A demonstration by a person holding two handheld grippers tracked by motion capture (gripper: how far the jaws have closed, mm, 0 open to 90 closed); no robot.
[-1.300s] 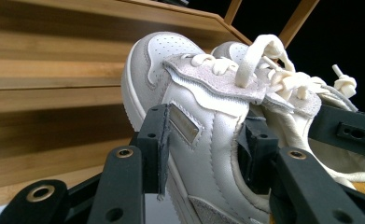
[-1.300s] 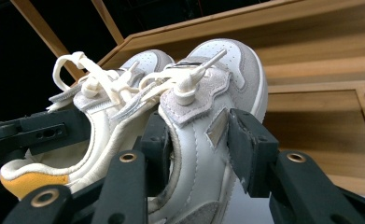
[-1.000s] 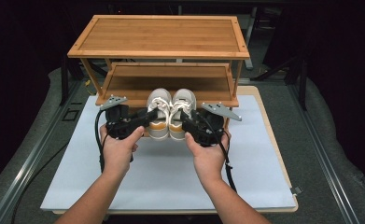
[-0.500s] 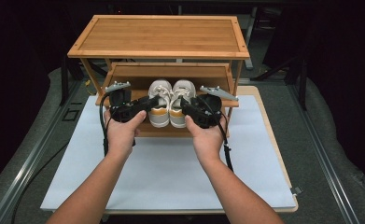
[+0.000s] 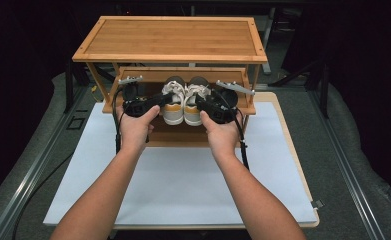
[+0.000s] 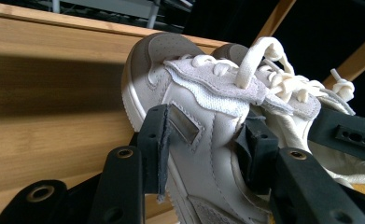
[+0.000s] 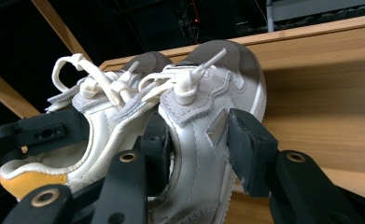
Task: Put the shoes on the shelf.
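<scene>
The left gripper (image 5: 159, 100) is clamped across the side wall of the left shoe (image 5: 173, 102): in the left gripper view one pad (image 6: 157, 140) presses the outer side and the other pad sits inside the collar. Beyond its tips lies the wooden middle shelf (image 5: 133, 76) of the rack (image 5: 173, 40), and the rack's top board hangs close above the jaws. To this gripper's outer side a slanted side post (image 5: 114, 90) of the rack stands near, with little room between. Just inside it, touching its shoe, is the right shoe (image 5: 194, 102), so the pair hangs side by side between the two tools at the front edge of the shelf, toes pointing into the rack.

The right gripper (image 5: 203, 102) grips the right shoe in the same way; in the right gripper view its pads (image 7: 245, 144) squeeze the outer wall, with the loose laces (image 7: 101, 74) bunched above them. The shelf board is ahead of its tips, and a side post (image 5: 247, 92) is near on its outer side.

Behind both hands (image 5: 135, 127), toward the person, the white mat (image 5: 183, 185) on the table (image 5: 293, 150) lies open and flat out to its edges.
</scene>
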